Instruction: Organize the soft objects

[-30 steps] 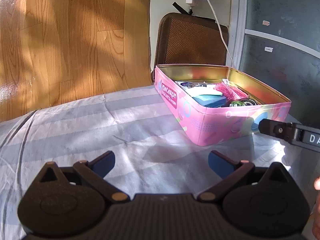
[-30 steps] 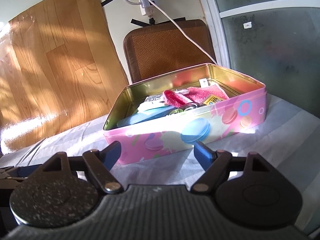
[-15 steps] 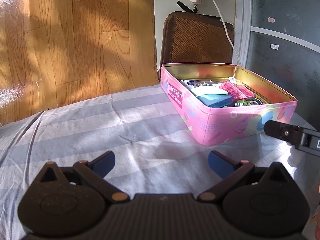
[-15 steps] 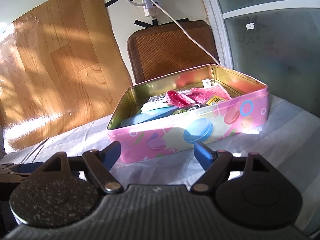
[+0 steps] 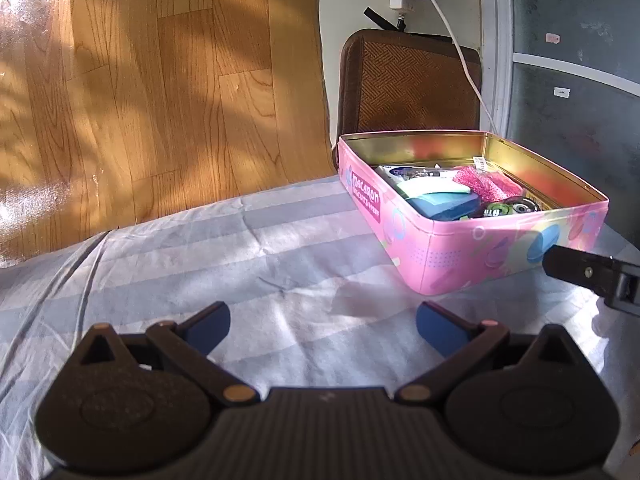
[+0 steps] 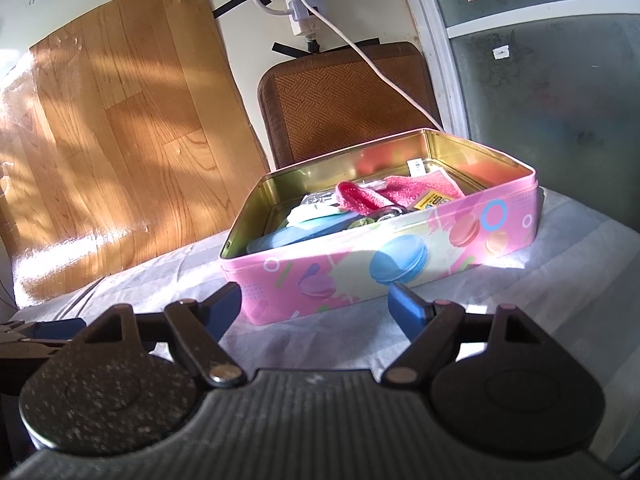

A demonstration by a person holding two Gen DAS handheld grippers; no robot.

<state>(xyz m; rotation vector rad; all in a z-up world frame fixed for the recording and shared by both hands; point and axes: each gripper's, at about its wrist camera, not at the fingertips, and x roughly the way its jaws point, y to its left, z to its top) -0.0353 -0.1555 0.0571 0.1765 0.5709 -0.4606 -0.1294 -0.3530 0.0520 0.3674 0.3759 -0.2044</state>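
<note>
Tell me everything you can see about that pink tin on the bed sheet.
The pink tin is a shallow rectangular metal box with rounded corners, lidless, gold and shiny inside. Its walls carry printed macarons, rings and the word "macaron". It sits flat on the striped sheet, in front of a brown woven cushion. Inside lie a pink knitted cloth, something blue and other small items. Neither pair of tongs touches it.

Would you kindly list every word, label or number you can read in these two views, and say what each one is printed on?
"macaron": end wall of the pink tin.
Smaller line under "macaron": too blurred to read.
Yellow packet in the tin: bold characters, not legible.
Green-and-black round items in the tin: print too small to read.
White tag at the tin's back wall: barcode-like marks, unreadable.
</note>
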